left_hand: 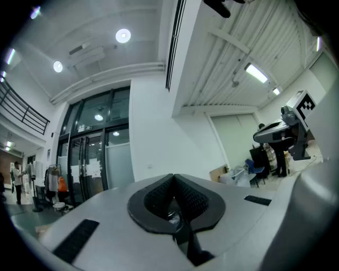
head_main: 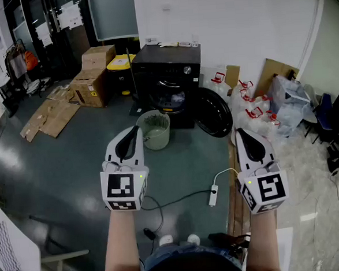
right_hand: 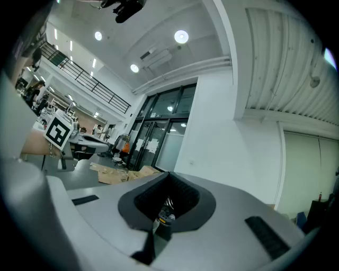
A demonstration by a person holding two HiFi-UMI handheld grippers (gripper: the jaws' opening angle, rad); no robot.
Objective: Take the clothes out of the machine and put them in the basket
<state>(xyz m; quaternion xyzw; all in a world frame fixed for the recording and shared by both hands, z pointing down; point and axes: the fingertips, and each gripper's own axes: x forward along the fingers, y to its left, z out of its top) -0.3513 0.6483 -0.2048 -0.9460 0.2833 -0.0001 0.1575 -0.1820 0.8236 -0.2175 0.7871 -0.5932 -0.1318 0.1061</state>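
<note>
A black washing machine stands at the far wall with its round door swung open to the right. Clothes show as a dark heap in the drum. A pale green basket sits on the floor just in front of it. My left gripper is held level, shut and empty, its tip over the basket's near left side in the head view. My right gripper is also level, shut and empty, to the right of the door. The two gripper views show the closed jaws, left gripper and right gripper, with nothing between them.
Cardboard boxes and flattened cardboard lie at the left. Plastic bags and bottles crowd the right of the machine. A white power strip with its cable lies on the floor near my feet. Chairs stand at the far right.
</note>
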